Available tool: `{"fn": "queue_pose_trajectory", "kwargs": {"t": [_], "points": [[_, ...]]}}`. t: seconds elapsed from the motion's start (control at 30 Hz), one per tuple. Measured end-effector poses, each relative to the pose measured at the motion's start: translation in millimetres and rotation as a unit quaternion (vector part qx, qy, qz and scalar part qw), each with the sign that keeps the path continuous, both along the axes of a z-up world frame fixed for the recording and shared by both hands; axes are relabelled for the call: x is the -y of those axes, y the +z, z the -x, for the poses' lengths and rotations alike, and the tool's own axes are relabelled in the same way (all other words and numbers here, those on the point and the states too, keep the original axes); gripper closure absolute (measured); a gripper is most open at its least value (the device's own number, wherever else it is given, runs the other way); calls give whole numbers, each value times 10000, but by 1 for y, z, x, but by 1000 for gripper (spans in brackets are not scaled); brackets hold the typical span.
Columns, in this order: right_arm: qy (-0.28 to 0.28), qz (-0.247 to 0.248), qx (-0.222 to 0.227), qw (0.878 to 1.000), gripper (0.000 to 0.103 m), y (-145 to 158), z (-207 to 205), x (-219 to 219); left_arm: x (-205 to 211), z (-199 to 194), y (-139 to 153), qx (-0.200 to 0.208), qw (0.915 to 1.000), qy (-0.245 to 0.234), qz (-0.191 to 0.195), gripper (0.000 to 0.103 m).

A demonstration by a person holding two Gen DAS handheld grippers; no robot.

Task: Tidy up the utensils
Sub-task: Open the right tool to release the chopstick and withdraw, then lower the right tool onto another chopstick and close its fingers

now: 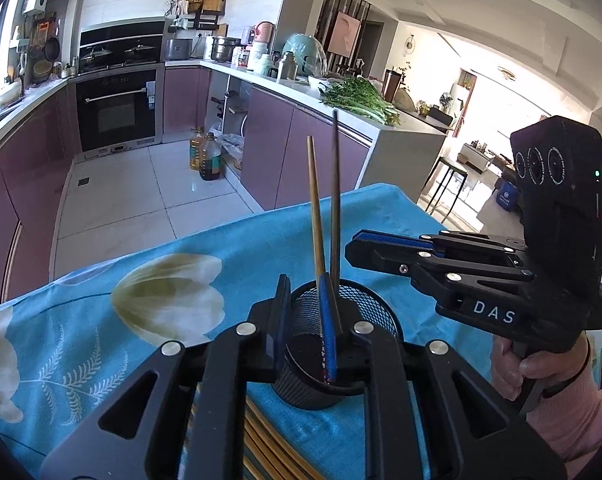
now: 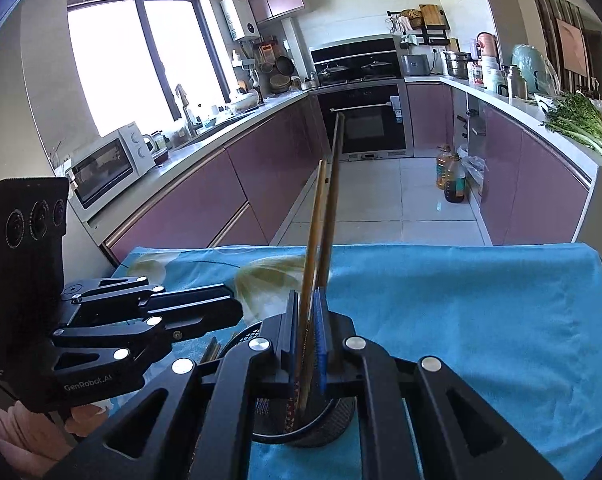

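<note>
On the table, I see a blue floral tablecloth (image 1: 113,276) covering the whole surface, with purple kitchen cabinets and an oven behind it in both views.

Left wrist view: the black mesh utensil holder (image 1: 343,344) stands upright on the cloth, seen between the left gripper's (image 1: 307,320) fingers. The fingers stand apart, one at each side of the holder's rim; I cannot tell whether they touch it. Only this view shows the loose bamboo chopsticks (image 1: 269,444) lying flat on the cloth, low in the frame and partly under the gripper body. It also shows the right gripper (image 1: 357,246) from the side, above and to the right of the holder, with the person's hand on its handle; its jaw state does not read from here.

Right wrist view: the right gripper (image 2: 307,320) is pressed together on a pair of chopsticks (image 2: 323,216), pinching them low on their shafts. Only this view shows that grip. The left gripper (image 2: 237,310) appears at left, beside the holder (image 2: 333,420).

Contents: two chopsticks (image 1: 323,200) stand nearly upright with their lower ends inside the holder, tops spread slightly, one light bamboo, one darker. I see nothing else inside through the mesh.
</note>
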State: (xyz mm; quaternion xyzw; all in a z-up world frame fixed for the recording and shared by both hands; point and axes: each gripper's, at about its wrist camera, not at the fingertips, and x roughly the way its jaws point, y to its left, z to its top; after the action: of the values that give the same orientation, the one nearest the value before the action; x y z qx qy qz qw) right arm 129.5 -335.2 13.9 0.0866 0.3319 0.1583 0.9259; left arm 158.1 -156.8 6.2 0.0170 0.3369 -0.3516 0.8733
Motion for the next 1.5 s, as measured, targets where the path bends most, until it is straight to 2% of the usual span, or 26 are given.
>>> {"fn": "queue_pose_trajectory", "kwargs": {"t": [0.13,0.2,0.3,0.47,0.57,0.7,0.83,1.03,1.3,1.5], "points": [[-120,-10,33,9999,93,-2,1,3,-15,6,3,116,9998,162,81,77],[-159,-13,81,9998,90,-2,7,4,-23,10,3,167,9995,243,87,75],[-140,-84,213,9996,81,2,18,3,-38,19,2,226,9991,335,86,69],[287,-84,565,9980,68,14,52,-6,-69,32,-7,236,9979,599,-41,60],[598,-56,621,9963,66,13,70,-14,-87,39,-17,167,9969,750,-163,58],[930,29,421,9948,65,-2,83,-30,-106,47,-42,-66,9951,905,-385,57],[1130,39,-100,9935,65,-35,82,-45,-113,50,-73,-389,9928,959,-596,57],[1098,88,-648,9918,65,-74,78,-62,-110,57,-102,-666,9894,1035,-773,57],[981,250,-905,9907,65,-89,77,-67,-101,62,-115,-754,9870,1049,-959,56],[974,419,-936,9899,65,-94,75,-75,-97,60,-119,-801,9856,1054,-1056,56]]}}
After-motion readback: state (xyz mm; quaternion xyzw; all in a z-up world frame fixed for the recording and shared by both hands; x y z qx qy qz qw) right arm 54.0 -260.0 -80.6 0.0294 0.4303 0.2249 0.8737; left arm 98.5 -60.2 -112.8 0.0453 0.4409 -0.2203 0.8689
